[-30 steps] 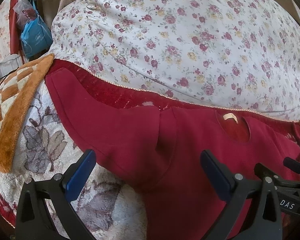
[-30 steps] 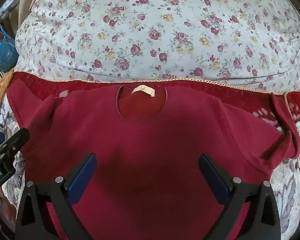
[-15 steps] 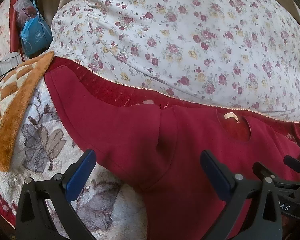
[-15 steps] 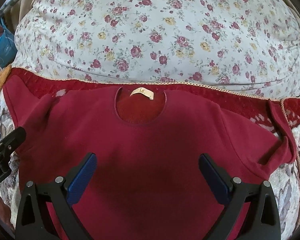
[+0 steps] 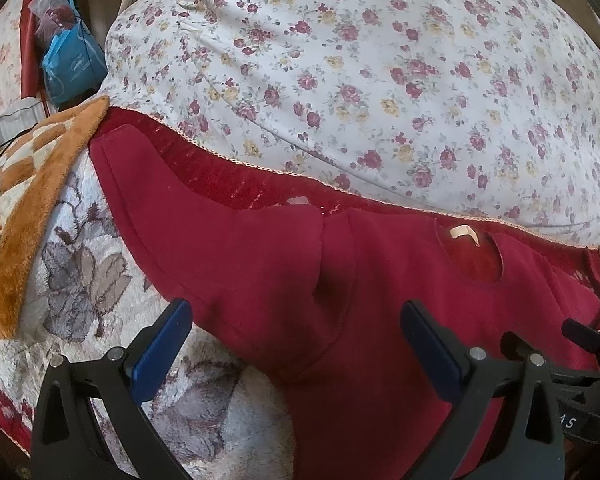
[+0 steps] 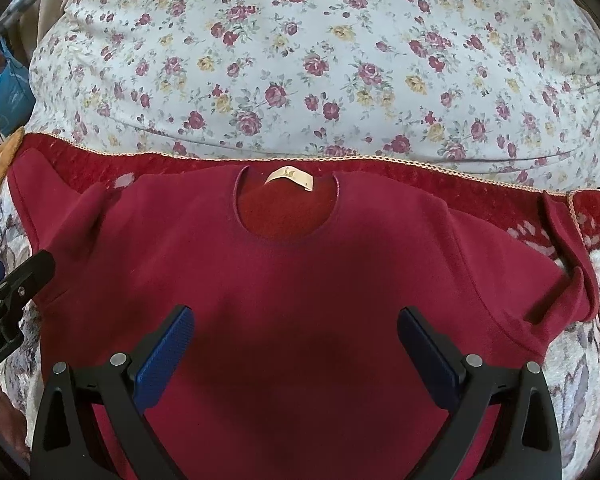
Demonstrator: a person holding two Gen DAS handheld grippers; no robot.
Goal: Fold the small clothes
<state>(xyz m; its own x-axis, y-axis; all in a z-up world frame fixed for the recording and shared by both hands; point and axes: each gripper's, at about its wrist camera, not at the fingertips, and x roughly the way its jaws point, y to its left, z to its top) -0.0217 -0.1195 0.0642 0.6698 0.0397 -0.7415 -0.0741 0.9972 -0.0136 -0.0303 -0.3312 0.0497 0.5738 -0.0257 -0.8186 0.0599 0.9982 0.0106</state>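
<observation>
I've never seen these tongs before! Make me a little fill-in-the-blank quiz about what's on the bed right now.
1. The red top lies spread flat, its neck hole pointing toward the ____ pillow.
2. The left tongs and the right tongs are both ____, gripping nothing.
3. Inside the neck hole sits a small pale ____.
4. The fuzzy checkered mat is cream and ____.

Missing words: floral; open; label; orange
</observation>
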